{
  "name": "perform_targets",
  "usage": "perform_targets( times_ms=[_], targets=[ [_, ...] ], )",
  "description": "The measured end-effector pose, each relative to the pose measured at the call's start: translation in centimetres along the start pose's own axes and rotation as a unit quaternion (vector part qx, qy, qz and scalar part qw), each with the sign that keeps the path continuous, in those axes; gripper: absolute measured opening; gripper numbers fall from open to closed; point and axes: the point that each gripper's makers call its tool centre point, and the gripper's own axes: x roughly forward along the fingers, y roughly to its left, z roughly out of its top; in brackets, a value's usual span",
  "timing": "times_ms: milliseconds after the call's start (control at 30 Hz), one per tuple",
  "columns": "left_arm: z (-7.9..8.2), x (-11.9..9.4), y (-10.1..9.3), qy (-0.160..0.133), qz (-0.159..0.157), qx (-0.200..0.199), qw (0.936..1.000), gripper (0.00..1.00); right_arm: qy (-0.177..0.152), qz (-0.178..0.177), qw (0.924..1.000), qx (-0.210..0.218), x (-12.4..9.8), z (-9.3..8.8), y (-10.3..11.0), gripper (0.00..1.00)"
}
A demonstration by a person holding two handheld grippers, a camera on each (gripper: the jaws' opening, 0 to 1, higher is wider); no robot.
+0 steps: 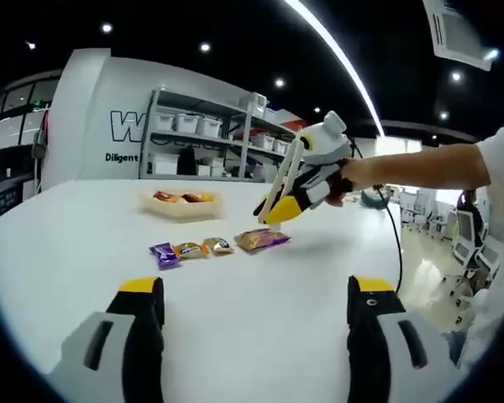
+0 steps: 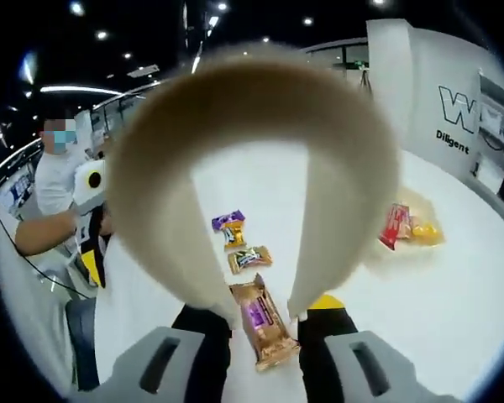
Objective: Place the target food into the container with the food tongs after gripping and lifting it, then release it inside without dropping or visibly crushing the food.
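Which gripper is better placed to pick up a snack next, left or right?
Right. The right gripper holds the tongs just above the large brown snack packet. The left gripper is open, holds nothing and sits back from the snacks.

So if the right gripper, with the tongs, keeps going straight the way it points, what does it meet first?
Most likely the brown snack packet: it lies on the white table between the tips of the tongs held by the right gripper. Depth is unclear, so the height above it can't be judged.

wall (image 1: 92, 117) | "W…" above "Diligent" (both cut off)
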Motion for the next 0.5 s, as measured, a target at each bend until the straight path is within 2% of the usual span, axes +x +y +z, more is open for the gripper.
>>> perform_targets(
  times_ms=[67,133,167,200,233,267,333,367,400,433,467,500],
  targets=[
    [-0.1,0.0,-0.1,0.002,-0.001,-0.002,1.0,0.88,0.016,0.006,0.9998,-0.009,0.5,-0.9,0.2,0.25],
    [0.0,0.0,0.0,-0.001,0.001,-0.002,1.0,0.88,0.044,-0.011,0.9987,-0.024,0.7,-2.1,-0.3,0.23],
    [-0.1,0.0,0.0,0.001,0.0,-0.003,1.0,0.87,0.028,-0.011,0.9995,-0.013,0.9,-1.9,-0.1,0.2],
    [-0.1,0.0,0.0,0.002,0.0,-0.004,1.0,0.87,0.036,0.002,0.999,0.026,0.7,-1.9,0.3,0.18],
    [-0.1,0.0,0.0,0.001,0.0,-0.002,1.0,0.87,0.039,-0.032,0.9986,0.014,0.6,-1.9,-1.1,0.16],
    [-0.1,0.0,0.0,0.0,0.001,0.0,1.0,0.87,0.037,-0.016,0.9985,0.037,0.7,-1.7,-0.7,0.15],
    [-0.1,0.0,0.0,0.003,0.001,-0.001,1.0,0.87,0.034,-0.019,0.9986,0.037,0.7,-1.7,-0.8,0.14],
    [-0.2,0.0,0.0,0.006,0.002,-0.003,1.0,0.86,0.027,-0.02,0.9977,0.059,0.8,-1.5,-0.9,0.14],
    [-0.3,0.0,0.0,0.008,0.003,-0.004,1.0,0.85,0.017,-0.039,0.9968,0.067,0.8,-1.2,-1.5,0.14],
    [-0.4,0.0,0.0,0.011,0.001,-0.005,0.9999,0.85,-0.018,-0.03,0.9965,0.077,1.0,-0.1,-1.4,0.15],
    [-0.3,0.0,0.0,0.01,0.003,-0.004,0.9999,0.85,-0.035,-0.015,0.994,0.102,0.9,0.7,-1.0,0.15],
    [-0.3,0.0,0.1,0.008,0.006,-0.002,1.0,0.86,-0.048,-0.024,0.9933,0.102,0.7,1.5,-1.3,0.15]
  ],
)
